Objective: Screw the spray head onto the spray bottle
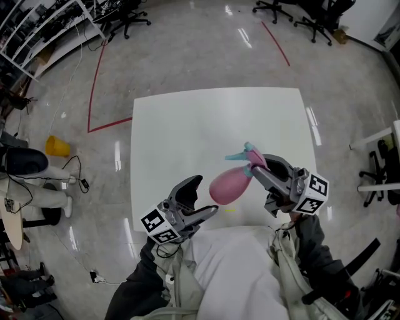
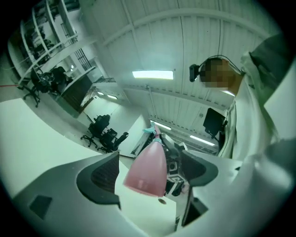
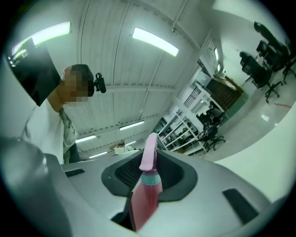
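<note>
A pink spray bottle [image 1: 228, 184] hangs tilted above the white table [image 1: 187, 125], with its base toward me. Its pink-and-teal spray head [image 1: 250, 153] sits on the neck and points away. My right gripper [image 1: 259, 167] is shut on the bottle's neck; in the right gripper view the teal collar [image 3: 151, 179] and the pink head [image 3: 149, 152] stick out between the dark pads. My left gripper [image 1: 206, 197] stands open just left of the bottle's base. In the left gripper view the pink bottle [image 2: 148, 169] shows between the wide jaws, and the pads do not touch it.
The table's near edge lies just under both grippers. A small yellow mark [image 1: 229, 210] is on the table below the bottle. On the floor are a yellow object [image 1: 57, 147] at the left, red tape lines [image 1: 94, 94] and office chairs [image 1: 312, 19] at the back.
</note>
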Tool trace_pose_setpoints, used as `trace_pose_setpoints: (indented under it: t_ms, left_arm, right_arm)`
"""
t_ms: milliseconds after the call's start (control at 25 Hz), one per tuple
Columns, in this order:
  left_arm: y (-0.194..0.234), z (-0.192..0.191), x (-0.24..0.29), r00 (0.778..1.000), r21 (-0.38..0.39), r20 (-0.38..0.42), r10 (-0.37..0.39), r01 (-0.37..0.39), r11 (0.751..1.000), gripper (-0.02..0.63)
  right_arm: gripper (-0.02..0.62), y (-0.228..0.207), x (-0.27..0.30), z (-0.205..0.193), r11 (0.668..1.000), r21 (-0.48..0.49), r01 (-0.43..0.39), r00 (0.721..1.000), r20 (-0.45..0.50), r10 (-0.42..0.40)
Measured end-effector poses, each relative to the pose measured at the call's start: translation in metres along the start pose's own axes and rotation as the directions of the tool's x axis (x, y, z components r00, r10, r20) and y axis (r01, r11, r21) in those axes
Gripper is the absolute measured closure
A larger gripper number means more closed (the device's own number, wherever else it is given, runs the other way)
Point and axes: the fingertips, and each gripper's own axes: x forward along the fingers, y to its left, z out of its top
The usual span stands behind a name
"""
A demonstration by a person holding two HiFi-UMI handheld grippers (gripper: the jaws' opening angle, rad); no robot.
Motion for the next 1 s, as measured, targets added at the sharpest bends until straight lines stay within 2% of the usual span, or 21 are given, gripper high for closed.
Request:
trace_pose_setpoints:
  t_ms: [40,80,120,160,240,280,360,400,440,480,560,640,680,720,760,880,1000]
  left_arm:
    - [0.009,-0.003,-0.009,0.998,0.024,-0.024,0.053,-0.052,0.998,0.175]
    - [0.021,-0.009,-0.017,0.99,0.083,-0.068,0.127,-0.121,0.989,0.178]
    - [0.036,-0.017,-0.022,0.97,0.16,-0.11,0.218,-0.199,0.967,0.234]
    - [0.052,-0.023,-0.026,0.942,0.23,-0.129,0.31,-0.276,0.933,0.324]
    - [0.08,-0.03,-0.03,0.883,0.312,-0.105,0.458,-0.408,0.858,0.352]
    - [0.091,-0.031,-0.03,0.853,0.341,-0.086,0.514,-0.46,0.82,0.43]
    - [0.103,-0.036,-0.025,0.799,0.402,-0.06,0.598,-0.529,0.747,0.57]
    - [0.106,-0.04,-0.02,0.781,0.426,-0.058,0.622,-0.544,0.723,0.6]
    - [0.106,-0.044,-0.014,0.771,0.439,-0.062,0.633,-0.549,0.712,0.6]
    - [0.106,-0.049,-0.009,0.768,0.443,-0.071,0.636,-0.547,0.71,0.6]
    - [0.106,-0.057,-0.004,0.768,0.44,-0.089,0.634,-0.541,0.717,0.6]
    - [0.107,-0.062,-0.004,0.768,0.438,-0.103,0.632,-0.535,0.722,0.6]
    - [0.107,-0.063,-0.002,0.77,0.438,-0.108,0.629,-0.532,0.725,0.6]
    - [0.105,-0.063,0.0,0.772,0.439,-0.112,0.626,-0.526,0.728,0.6]
    - [0.103,-0.063,0.002,0.775,0.442,-0.116,0.622,-0.52,0.731,0.6]
    - [0.098,-0.061,0.006,0.781,0.45,-0.122,0.612,-0.506,0.736,0.6]
    - [0.097,-0.068,0.005,0.782,0.432,-0.14,0.607,-0.504,0.748,0.6]
  right_arm:
    - [0.517,-0.007,-0.002,0.003,0.998,-0.043,0.041,0.999,-0.016,-0.041]
    - [0.517,-0.014,0.0,-0.001,0.991,-0.106,0.081,0.994,-0.058,-0.087]
    - [0.517,-0.02,0.005,-0.009,0.978,-0.173,0.116,0.985,-0.104,-0.135]
    - [0.517,-0.026,0.012,-0.021,0.961,-0.232,0.147,0.974,-0.133,-0.181]
    - [0.517,-0.038,0.025,-0.044,0.924,-0.324,0.202,0.957,-0.134,-0.256]
    - [0.517,-0.043,0.031,-0.053,0.899,-0.374,0.229,0.95,-0.116,-0.29]
    - [0.517,-0.054,0.037,-0.064,0.814,-0.507,0.283,0.927,-0.073,-0.368]
    - [0.517,-0.059,0.037,-0.069,0.762,-0.574,0.299,0.913,-0.062,-0.404]
    - [0.517,-0.062,0.036,-0.076,0.717,-0.628,0.302,0.899,-0.063,-0.433]
    - [0.517,-0.065,0.035,-0.083,0.683,-0.669,0.293,0.889,-0.072,-0.451]
    - [0.517,-0.065,0.035,-0.094,0.651,-0.706,0.28,0.884,-0.075,-0.461]
    - [0.517,-0.068,0.034,-0.095,0.653,-0.678,0.337,0.877,-0.025,-0.479]
    - [0.461,-0.072,0.031,-0.092,0.658,-0.649,0.382,0.87,0.013,-0.492]
    - [0.342,-0.077,0.026,-0.088,0.662,-0.62,0.421,0.862,0.048,-0.504]
    - [0.324,-0.082,0.018,-0.084,0.663,-0.598,0.451,0.853,0.071,-0.516]
    - [0.324,-0.092,-0.008,-0.081,0.662,-0.554,0.505,0.822,0.072,-0.565]
    - [0.324,-0.1,-0.031,-0.102,0.66,-0.547,0.515,0.787,-0.004,-0.617]
